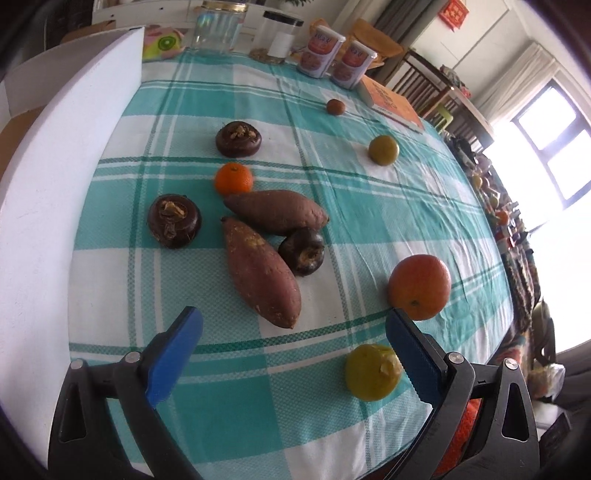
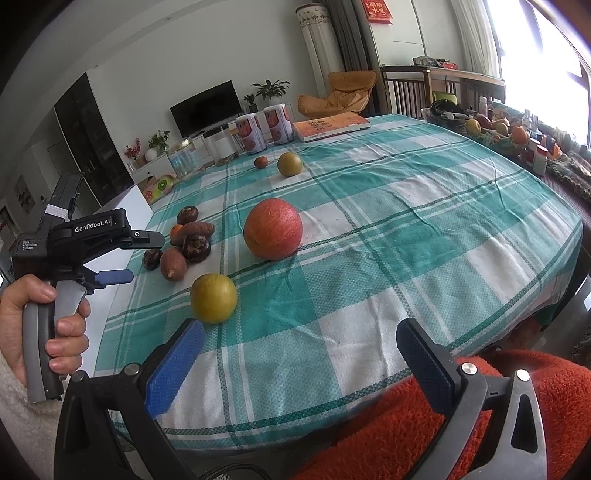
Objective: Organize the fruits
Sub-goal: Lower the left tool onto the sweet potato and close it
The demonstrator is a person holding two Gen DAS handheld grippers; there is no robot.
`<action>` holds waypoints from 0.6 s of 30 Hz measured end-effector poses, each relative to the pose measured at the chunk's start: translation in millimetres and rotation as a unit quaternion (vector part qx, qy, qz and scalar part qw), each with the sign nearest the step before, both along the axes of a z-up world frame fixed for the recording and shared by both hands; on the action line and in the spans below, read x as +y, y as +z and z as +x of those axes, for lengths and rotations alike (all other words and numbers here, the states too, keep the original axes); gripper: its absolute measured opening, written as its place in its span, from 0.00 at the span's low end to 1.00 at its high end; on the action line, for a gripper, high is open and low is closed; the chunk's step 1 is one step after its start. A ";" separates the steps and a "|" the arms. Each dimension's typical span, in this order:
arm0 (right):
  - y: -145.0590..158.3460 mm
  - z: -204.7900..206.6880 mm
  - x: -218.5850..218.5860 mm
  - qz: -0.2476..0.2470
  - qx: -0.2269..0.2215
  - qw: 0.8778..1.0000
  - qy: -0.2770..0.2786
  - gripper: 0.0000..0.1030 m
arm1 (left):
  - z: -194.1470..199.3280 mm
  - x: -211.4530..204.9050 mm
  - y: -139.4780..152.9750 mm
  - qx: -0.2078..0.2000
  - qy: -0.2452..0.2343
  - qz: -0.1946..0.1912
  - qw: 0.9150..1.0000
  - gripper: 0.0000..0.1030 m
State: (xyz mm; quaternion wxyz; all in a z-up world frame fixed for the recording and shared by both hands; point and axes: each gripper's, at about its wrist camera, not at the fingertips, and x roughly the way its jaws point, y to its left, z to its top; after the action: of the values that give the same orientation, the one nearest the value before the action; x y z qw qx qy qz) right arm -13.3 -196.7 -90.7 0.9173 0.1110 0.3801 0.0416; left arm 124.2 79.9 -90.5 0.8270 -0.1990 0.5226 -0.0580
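On the teal checked tablecloth (image 1: 424, 206) lie a big orange (image 1: 419, 287) (image 2: 273, 229), a near yellow-green fruit (image 1: 373, 372) (image 2: 213, 298), a far green fruit (image 1: 384, 149) (image 2: 290, 164), a small mandarin (image 1: 233, 178), a small brown fruit (image 1: 335, 107) (image 2: 260, 161), two sweet potatoes (image 1: 260, 271) (image 1: 275, 211) and three dark water chestnuts (image 1: 174, 220) (image 1: 238, 138) (image 1: 303, 250). My left gripper (image 1: 293, 354) is open and empty, just short of the near fruit; it also shows in the right wrist view (image 2: 110, 277). My right gripper (image 2: 301, 363) is open and empty at the table's front edge.
A white foam board (image 1: 62, 192) stands along the left side. Two cans (image 1: 320, 51) (image 2: 264, 127), glass jars (image 1: 218, 27) and an orange book (image 1: 393, 105) (image 2: 330, 125) stand at the far end. An orange fleece sleeve (image 2: 406, 424) lies below the front edge.
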 end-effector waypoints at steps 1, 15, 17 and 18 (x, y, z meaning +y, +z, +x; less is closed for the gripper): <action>-0.8 0.5 -1.4 0.004 0.002 1.000 -0.001 1.00 | 2.2 4.4 0.4 0.003 0.005 -0.010 1.000 0.97; -3.1 3.2 -0.9 0.004 0.011 1.000 -0.001 1.00 | 29.4 -1.8 -27.1 0.026 0.019 0.062 0.998 0.95; -3.2 3.7 -0.9 0.004 0.012 1.000 -0.002 1.00 | 33.0 -3.2 -30.9 0.028 0.020 0.078 0.996 0.95; -3.2 3.7 -1.1 0.004 0.011 1.000 -0.001 1.00 | 34.0 -5.4 -32.6 0.029 0.017 0.083 0.996 0.95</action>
State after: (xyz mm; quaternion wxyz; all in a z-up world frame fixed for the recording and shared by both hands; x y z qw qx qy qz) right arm -9.5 -197.8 -93.8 0.9125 0.1155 0.3903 0.0404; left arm 158.2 74.5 -123.1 0.8262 -0.1405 0.5456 0.0054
